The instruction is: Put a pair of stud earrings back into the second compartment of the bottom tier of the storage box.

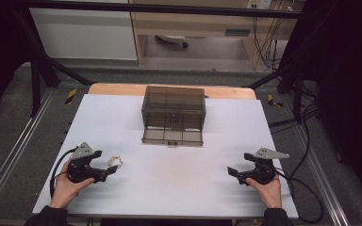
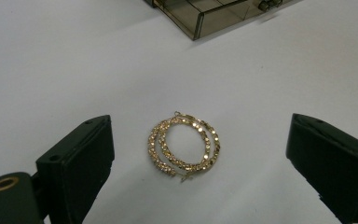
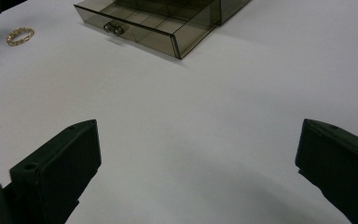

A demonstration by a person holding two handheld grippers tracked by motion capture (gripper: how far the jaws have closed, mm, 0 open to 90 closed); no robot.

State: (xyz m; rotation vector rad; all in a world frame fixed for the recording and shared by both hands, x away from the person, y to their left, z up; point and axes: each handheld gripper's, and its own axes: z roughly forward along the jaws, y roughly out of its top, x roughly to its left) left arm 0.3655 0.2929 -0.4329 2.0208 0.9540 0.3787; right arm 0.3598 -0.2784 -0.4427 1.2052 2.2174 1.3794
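White worktop (image 1: pixel 169 188), two hands in from the near edge, dark sleeves at the wrists. Left hand (image 1: pixel 65 187) wraps the body of the left gripper (image 1: pixel 109 170) near the near-left corner, forearm angled in toward the centre, gripper pointing right and slightly away from the person. Grey three-cornered plate on top, cable looping off to the left edge. Jaws spread wide, released, holding nothing. In the left gripper view the two black jaws stand well apart with the gold hoop earrings (image 2: pixel 183 144) lying flat on the worktop between and just ahead of them, touching neither jaw. Two studded hoops, one overlapping the other.

Right hand (image 1: pixel 265 186) holds the right gripper (image 1: pixel 233 172) near the near-right corner, pointing left toward the centre, grey plate on top, cable trailing off the right edge. Jaws also wide apart, released, bare worktop between them in the right gripper view. Both grippers sit low, at or just above the surface; cannot tell if they touch it.

Smoky clear drawer box (image 1: pixel 173 107) stands at the middle of the far edge, its bottom drawer (image 1: pixel 172 137) pulled out toward the person, divided into compartments, small knob on the front. Earrings lie well apart from the box, toward the near-left side.
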